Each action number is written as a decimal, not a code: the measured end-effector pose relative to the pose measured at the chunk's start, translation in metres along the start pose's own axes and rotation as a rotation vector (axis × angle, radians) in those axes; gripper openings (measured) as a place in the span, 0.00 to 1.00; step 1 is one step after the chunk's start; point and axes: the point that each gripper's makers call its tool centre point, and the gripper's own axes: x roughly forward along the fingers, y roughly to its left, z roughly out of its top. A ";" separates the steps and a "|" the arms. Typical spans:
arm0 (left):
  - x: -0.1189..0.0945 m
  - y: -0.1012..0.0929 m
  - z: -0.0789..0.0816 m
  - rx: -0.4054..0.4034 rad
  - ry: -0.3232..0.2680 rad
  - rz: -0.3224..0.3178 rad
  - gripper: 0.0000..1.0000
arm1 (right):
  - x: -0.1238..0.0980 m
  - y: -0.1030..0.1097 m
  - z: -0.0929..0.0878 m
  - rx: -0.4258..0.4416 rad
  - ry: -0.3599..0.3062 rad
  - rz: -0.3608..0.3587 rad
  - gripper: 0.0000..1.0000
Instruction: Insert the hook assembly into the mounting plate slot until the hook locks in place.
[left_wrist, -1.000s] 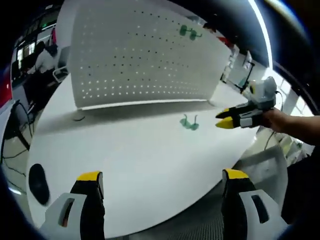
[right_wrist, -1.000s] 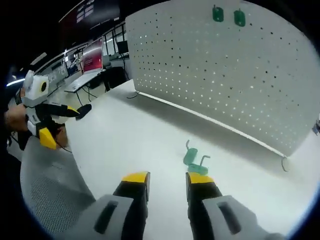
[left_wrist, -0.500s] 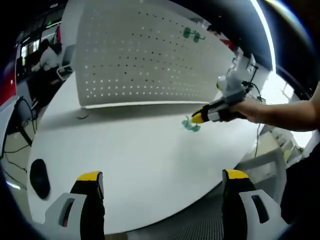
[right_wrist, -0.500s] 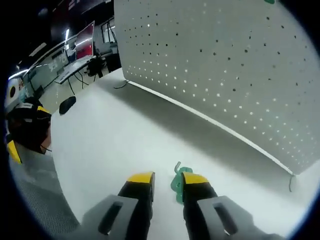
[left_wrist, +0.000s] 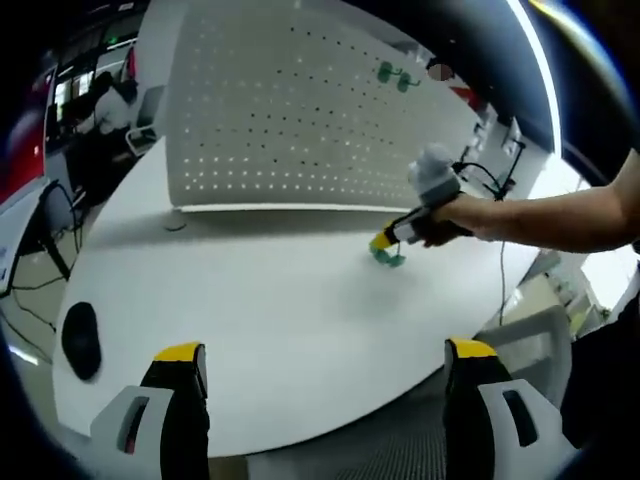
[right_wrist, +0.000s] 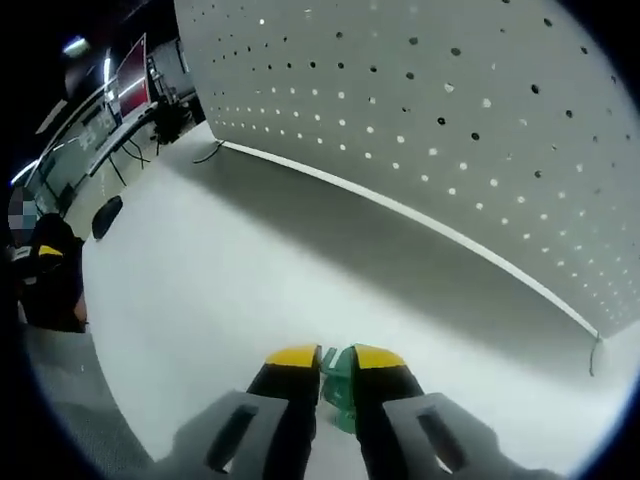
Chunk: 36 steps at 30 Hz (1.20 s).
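lying between right tongs (right_wrist: 326, 362): green hook (right_wrist: 337, 385)

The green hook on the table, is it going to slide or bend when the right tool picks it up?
The green hook looks like small moulded plastic, so probably light and stiff. It lies on a smooth white table, so it could skid if nudged. The right tool has its jaws nearly closed around it, and the thin shape may twist in the grip.

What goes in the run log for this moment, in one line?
right claw: closing on green hook lying on table | left claw: open, idle | pegboard: two hooks mounted | insertion: not started
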 end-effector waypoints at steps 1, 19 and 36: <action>0.000 0.000 0.001 -0.007 -0.007 0.001 1.00 | -0.001 0.000 -0.001 -0.006 0.010 0.001 0.06; -0.008 -0.002 0.007 0.005 -0.025 0.002 1.00 | -0.025 0.002 0.020 0.133 -0.150 0.004 0.00; -0.011 -0.010 0.036 0.023 -0.068 -0.021 1.00 | -0.087 0.031 0.066 0.227 -0.391 0.106 0.00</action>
